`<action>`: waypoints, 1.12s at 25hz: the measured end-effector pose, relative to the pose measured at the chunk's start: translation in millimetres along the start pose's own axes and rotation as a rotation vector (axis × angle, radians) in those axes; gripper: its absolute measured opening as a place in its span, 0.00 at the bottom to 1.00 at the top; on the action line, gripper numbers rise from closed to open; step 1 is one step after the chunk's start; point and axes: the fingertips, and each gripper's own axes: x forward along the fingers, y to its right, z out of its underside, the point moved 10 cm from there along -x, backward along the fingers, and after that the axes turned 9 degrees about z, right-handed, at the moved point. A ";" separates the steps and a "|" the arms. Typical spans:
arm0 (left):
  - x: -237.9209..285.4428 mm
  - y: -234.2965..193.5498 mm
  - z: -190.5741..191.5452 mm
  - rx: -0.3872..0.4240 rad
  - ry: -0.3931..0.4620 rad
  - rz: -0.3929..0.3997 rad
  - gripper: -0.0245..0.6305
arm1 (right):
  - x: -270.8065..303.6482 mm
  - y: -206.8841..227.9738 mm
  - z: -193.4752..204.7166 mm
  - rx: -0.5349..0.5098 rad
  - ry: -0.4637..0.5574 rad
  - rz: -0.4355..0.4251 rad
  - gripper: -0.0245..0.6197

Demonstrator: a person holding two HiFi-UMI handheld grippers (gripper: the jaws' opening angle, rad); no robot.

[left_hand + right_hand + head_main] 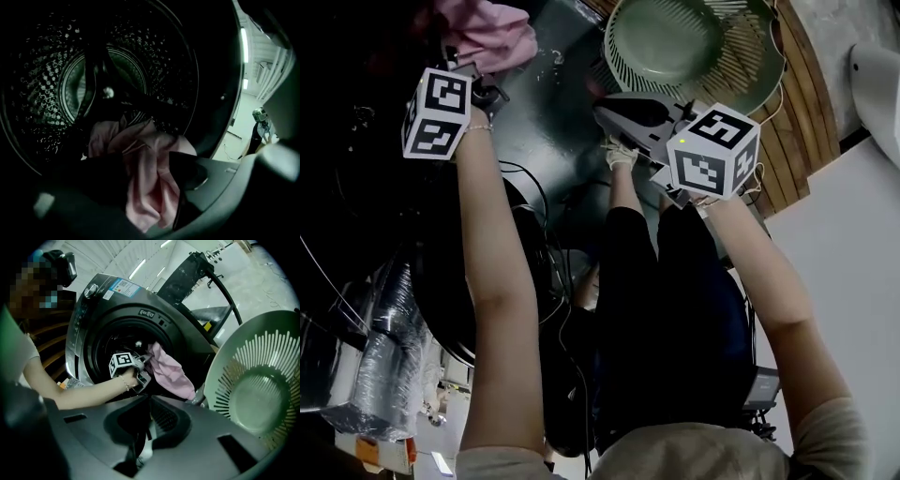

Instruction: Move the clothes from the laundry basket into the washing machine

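Observation:
A pink garment (145, 183) hangs over the front lip of the washing machine drum (56, 84), partly inside. My left gripper (140, 159) reaches into the door opening with its jaws open; the garment lies loosely between them and a dark finger (187, 176) stands off its right side. From the right gripper view, the left gripper (140, 371) is at the drum mouth beside the pink garment (171, 373). My right gripper (150, 399) is shut with nothing in it, held back from the washing machine (117, 301) and next to the green laundry basket (262, 390), whose visible inside is bare.
In the head view the green basket (694, 47) lies at the top right over a wooden floor (811, 103), and the machine's dark front (544, 112) runs between the arms. Cables and a silver duct (384, 366) lie at the lower left. A person (260, 126) stands far off.

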 end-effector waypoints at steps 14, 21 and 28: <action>8.7 15.5 74.2 0.322 -0.446 0.128 0.19 | 4.3 4.6 9.1 0.018 0.008 0.030 0.07; -11.7 -1.5 3.0 0.374 -0.109 -0.012 0.09 | 6.1 -0.6 2.9 0.009 0.011 0.009 0.07; 17.1 -8.7 -20.6 0.308 0.016 -0.074 0.10 | 13.1 3.9 3.5 0.030 0.022 0.018 0.07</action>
